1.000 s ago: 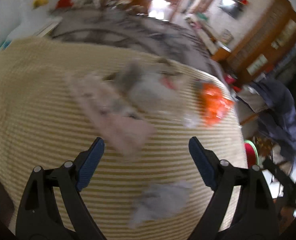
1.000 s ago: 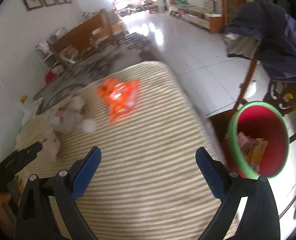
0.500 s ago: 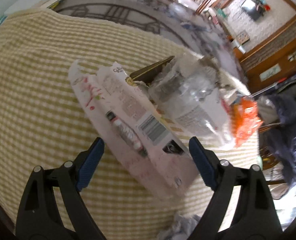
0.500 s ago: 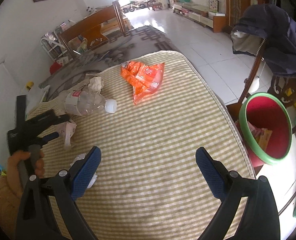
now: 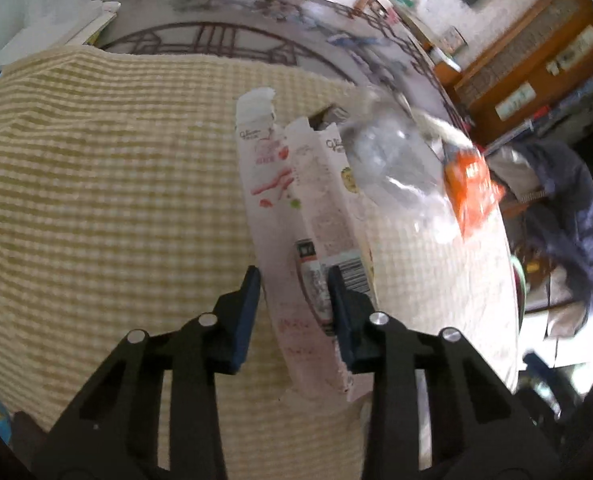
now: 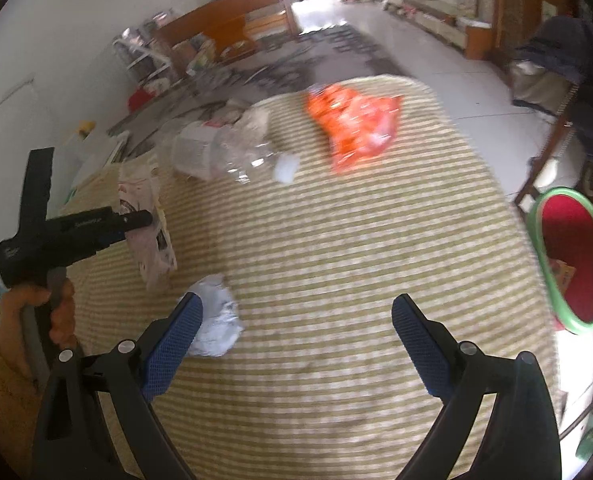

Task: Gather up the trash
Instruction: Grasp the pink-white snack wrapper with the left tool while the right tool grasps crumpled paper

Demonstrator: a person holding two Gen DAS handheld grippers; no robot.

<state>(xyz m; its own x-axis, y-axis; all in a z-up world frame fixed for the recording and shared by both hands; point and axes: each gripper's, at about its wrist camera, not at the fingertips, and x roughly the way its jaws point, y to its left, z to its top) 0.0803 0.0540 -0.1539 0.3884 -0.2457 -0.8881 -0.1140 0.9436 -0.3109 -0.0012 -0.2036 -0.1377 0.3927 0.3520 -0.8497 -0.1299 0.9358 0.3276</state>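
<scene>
My left gripper (image 5: 294, 280) is shut on a flattened pink-and-white wrapper (image 5: 296, 208), which it holds over the checked tablecloth (image 5: 96, 200). The same gripper (image 6: 136, 220) and wrapper (image 6: 148, 232) show at the left of the right wrist view. A clear plastic bottle (image 6: 224, 152) with a white cap, an orange snack bag (image 6: 356, 128) and a crumpled white paper ball (image 6: 216, 322) lie on the cloth. My right gripper (image 6: 296, 320) is open and empty above the cloth, its left finger beside the paper ball.
A red bin with a green rim (image 6: 572, 256) stands off the table's right edge and holds some trash. A chair draped with dark clothing (image 6: 568, 60) is behind it. The table's dark far half (image 5: 216, 36) carries clutter.
My left gripper has closed from wide open onto the pink wrapper. My right gripper has moved nearer the table, now close to the paper ball.
</scene>
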